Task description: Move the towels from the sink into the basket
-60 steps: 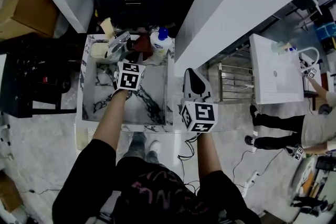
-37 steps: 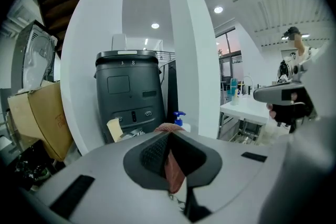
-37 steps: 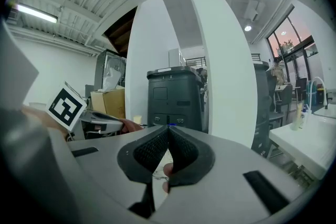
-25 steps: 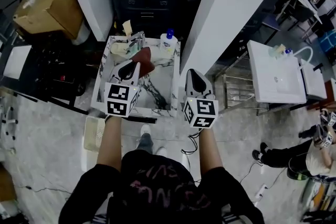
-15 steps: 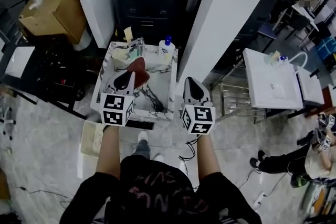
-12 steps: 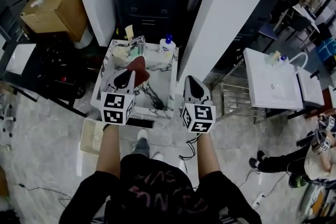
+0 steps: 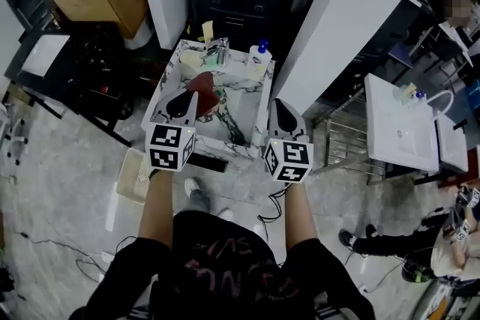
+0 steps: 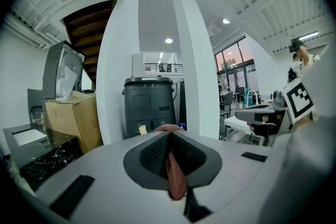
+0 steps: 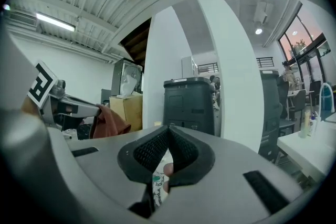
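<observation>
One red towel [image 7: 204, 86] pinched in left gripper [image 7: 187, 97], over sink [image 7: 238, 105].

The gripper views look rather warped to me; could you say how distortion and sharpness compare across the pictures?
Left gripper view: fisheye, black corners, pillar bowed, the pinched towel soft up close. Right gripper view: same fisheye, ceiling light glaring. Head view: milder bending, evenly lit.

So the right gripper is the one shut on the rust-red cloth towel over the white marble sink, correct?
Not quite: the left gripper is shut on the rust-red cloth towel over the white marble sink. The left gripper view shows the cloth pinched between its jaws; the right gripper is shut with no towel.
</observation>
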`<state>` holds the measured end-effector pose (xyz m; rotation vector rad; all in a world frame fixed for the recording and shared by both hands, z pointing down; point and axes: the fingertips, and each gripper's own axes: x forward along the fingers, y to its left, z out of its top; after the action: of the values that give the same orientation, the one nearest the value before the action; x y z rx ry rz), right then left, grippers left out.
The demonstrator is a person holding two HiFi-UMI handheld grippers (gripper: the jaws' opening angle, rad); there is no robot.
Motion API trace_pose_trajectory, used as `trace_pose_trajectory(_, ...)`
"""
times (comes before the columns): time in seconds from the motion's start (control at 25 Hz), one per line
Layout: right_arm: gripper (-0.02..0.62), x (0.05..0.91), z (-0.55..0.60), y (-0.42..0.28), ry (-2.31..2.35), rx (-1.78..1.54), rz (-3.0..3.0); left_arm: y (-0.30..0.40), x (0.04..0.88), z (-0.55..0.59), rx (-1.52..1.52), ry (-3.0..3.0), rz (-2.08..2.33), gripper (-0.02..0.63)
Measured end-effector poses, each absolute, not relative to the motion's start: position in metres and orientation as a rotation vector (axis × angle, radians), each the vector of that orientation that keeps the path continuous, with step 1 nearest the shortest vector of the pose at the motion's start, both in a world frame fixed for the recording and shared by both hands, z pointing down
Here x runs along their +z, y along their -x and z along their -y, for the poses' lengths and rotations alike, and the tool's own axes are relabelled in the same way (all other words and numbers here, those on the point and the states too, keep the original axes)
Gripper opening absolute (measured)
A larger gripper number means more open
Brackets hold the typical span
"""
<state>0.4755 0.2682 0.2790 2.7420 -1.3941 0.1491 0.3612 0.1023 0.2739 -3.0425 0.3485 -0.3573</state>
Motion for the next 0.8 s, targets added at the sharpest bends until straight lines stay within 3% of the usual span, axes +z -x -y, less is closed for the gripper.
trace_pose_trajectory(0.8,0.015,0.290,-0.064,-0.373,-2.416,0.137,1.785,-0.212,0.298,0.047,-0.392,3.010,-0.843,0.028)
